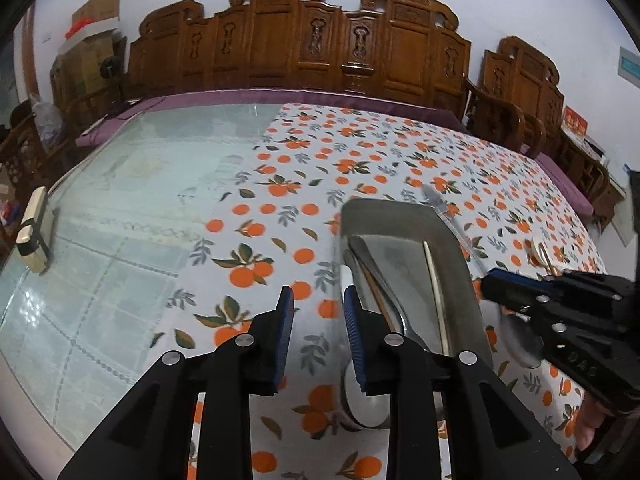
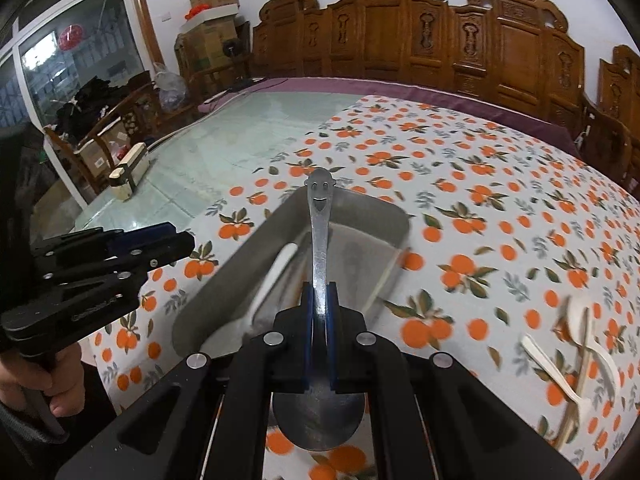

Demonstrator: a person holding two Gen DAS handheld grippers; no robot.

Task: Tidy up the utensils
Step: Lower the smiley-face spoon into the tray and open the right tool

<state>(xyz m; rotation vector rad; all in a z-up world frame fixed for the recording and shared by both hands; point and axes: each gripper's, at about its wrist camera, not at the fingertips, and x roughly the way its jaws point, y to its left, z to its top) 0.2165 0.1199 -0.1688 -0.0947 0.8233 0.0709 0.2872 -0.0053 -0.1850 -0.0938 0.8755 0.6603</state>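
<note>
A metal tray (image 1: pixel 456 248) (image 2: pixel 360 208) lies on the orange-print tablecloth, with several utensils in it, among them a white spoon (image 2: pixel 276 272). My right gripper (image 2: pixel 320 300) (image 1: pixel 516 292) is shut on a metal spoon (image 2: pixel 318 236) with a smiley face on its handle end, held over the tray, bowl toward the camera. My left gripper (image 1: pixel 318 308) (image 2: pixel 160 240) is open and empty, just left of the tray's near end. Loose white spoons (image 2: pixel 576 364) and a chopstick lie on the cloth right of the tray.
The tablecloth (image 1: pixel 360 152) covers the right part of a glass-topped table (image 1: pixel 140 184). A small beige and dark box (image 1: pixel 34 232) (image 2: pixel 128 172) sits at the table's left edge. Carved wooden chairs (image 1: pixel 300 40) line the far side.
</note>
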